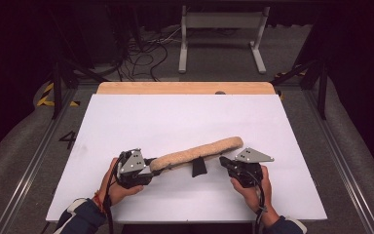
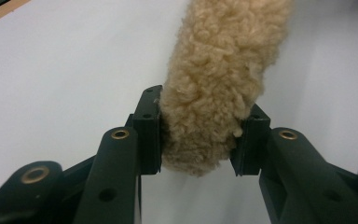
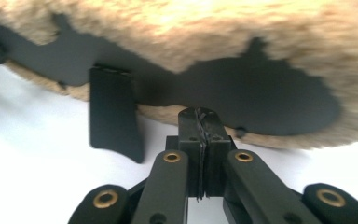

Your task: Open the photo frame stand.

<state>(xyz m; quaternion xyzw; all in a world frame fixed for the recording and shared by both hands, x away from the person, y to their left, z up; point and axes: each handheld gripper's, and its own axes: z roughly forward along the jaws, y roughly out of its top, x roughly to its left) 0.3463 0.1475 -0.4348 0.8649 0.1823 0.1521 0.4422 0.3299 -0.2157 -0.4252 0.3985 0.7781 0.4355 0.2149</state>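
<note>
**Inspector:** Start nearest you. Your left gripper [image 1: 152, 165] is clamped on the near end of the fleece strap cover [image 1: 197, 152]; in the left gripper view both pads [image 2: 150, 128] press into the pile, jaws partly closed around its width. That grip is sound.

**Operator:** And the right?

**Inspector:** Your right gripper [image 3: 200, 126] has its jaws fully together. Something thin and dark appears pinched in the seam, possibly an edge of the black backing [image 3: 261, 100]; I cannot confirm it. In the high view that gripper [image 1: 224, 162] sits just beside the cover's underside, right of the black tab [image 1: 198, 167] hanging from it.

**Operator:** Where does the cover lie?

**Inspector:** Lengthwise across the white table [image 1: 185, 117], slanting from your left gripper away toward the far right, its far end free and the middle lifted slightly off the surface.

**Operator:** How should I proceed?

**Inspector:** In my judgement you are opening or turning the cover. Keep the left grip steady as the anchor, draw the right away slowly, and check it truly has the backing edge, not loose fleece. Avoid twisting; the pile will slip under a shallow pinch.
</note>
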